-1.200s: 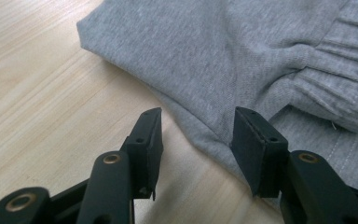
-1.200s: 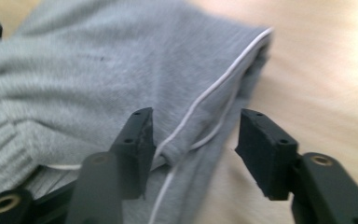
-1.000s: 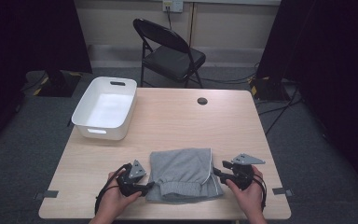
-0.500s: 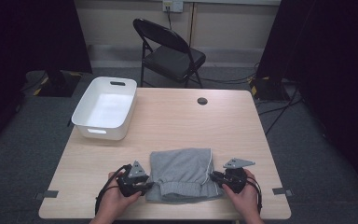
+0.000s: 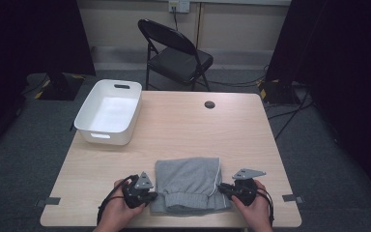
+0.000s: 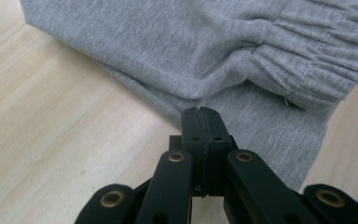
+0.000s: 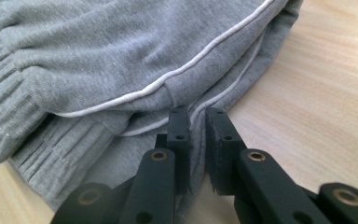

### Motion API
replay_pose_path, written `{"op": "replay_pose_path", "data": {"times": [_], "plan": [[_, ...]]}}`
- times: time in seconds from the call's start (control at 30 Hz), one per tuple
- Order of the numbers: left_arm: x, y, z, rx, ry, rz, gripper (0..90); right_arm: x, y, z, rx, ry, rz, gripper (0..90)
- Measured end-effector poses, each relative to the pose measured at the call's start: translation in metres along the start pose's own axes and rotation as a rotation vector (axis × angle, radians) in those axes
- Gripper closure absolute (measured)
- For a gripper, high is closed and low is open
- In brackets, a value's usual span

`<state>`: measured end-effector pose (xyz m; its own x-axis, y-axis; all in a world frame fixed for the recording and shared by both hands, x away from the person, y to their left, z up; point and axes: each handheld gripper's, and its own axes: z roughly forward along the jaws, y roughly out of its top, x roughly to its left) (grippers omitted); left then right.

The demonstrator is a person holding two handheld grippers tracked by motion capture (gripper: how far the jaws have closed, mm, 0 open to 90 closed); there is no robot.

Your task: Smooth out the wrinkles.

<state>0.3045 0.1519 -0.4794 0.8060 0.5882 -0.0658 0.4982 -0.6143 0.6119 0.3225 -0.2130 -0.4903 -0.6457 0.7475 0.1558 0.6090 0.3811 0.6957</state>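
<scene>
Both grippers clamp the folded garment's side edges.

Left gripper (image 5: 149, 195): jaws fully closed, pinching the grey garment (image 5: 189, 182) edge. Garment lies at the wooden table's (image 5: 183, 125) near edge, between grippers. Right gripper (image 5: 223, 188): jaws have just been closing, narrow gap, fabric pinched between. No legible writing. Bin (image 5: 108, 112) far left; chair (image 5: 176, 53) behind.

Forearms (image 5: 113, 220) cut off below

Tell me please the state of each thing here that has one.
Grey garment: folded, lying flat on the table.
White bin: upright, nothing inside.
Folding chair: unfolded, seat vacant.
Left claw: just closed, pinching the garment's edge.
Right claw: just closed, fabric between its jaws.
</scene>
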Motion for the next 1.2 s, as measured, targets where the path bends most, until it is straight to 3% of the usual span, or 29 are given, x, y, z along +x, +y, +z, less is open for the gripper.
{"op": "replay_pose_path", "data": {"times": [0.1, 0.2, 0.23, 0.27, 0.33, 0.43, 0.5, 0.57, 0.67, 0.83, 1.03, 1.2], "plan": [[0.0, -0.002, -0.001, -0.007, -0.004, 0.003, 90.0, 0.003, -0.002, -0.003, -0.003, -0.005, -0.002, 79.3], [0.001, -0.003, -0.001, -0.026, -0.016, 0.008, 88.8, 0.002, -0.002, -0.006, -0.033, -0.046, -0.029, 59.7], [0.003, -0.003, -0.002, -0.035, -0.026, -0.013, 82.6, 0.0, -0.002, -0.008, -0.048, -0.045, -0.018, 54.4], [0.005, -0.002, -0.003, -0.047, -0.033, -0.008, 72.5, -0.003, -0.002, -0.009, -0.069, -0.049, -0.004, 48.2], [0.008, -0.001, -0.006, -0.075, 0.014, 0.011, 56.3, -0.009, -0.001, -0.012, -0.102, -0.074, 0.0, 41.2], [0.017, 0.002, -0.01, -0.129, 0.055, -0.015, 33.1, -0.02, 0.002, -0.014, -0.122, -0.129, 0.008, 28.9], [0.024, 0.003, -0.013, -0.145, 0.08, -0.031, 26.2, -0.028, 0.002, -0.014, -0.13, -0.148, 0.017, 24.2], [0.032, 0.005, -0.015, -0.156, 0.089, -0.06, 22.7, -0.038, 0.001, -0.012, -0.132, -0.181, 0.017, 18.4], [0.044, 0.008, -0.02, -0.186, 0.096, -0.094, 20.7, -0.048, -0.001, -0.011, -0.116, -0.207, 0.022, 17.5], [0.064, 0.014, -0.026, -0.205, 0.121, -0.127, 17.1, -0.058, -0.007, -0.009, -0.085, -0.207, 0.044, 16.7], [0.083, 0.025, -0.031, -0.22, 0.174, -0.147, 16.9, -0.058, -0.009, -0.007, -0.068, -0.228, 0.022, 16.1], [0.091, 0.034, -0.033, -0.226, 0.189, -0.148, 16.8, -0.057, -0.009, -0.006, -0.057, -0.234, 0.003, 15.8]]}}
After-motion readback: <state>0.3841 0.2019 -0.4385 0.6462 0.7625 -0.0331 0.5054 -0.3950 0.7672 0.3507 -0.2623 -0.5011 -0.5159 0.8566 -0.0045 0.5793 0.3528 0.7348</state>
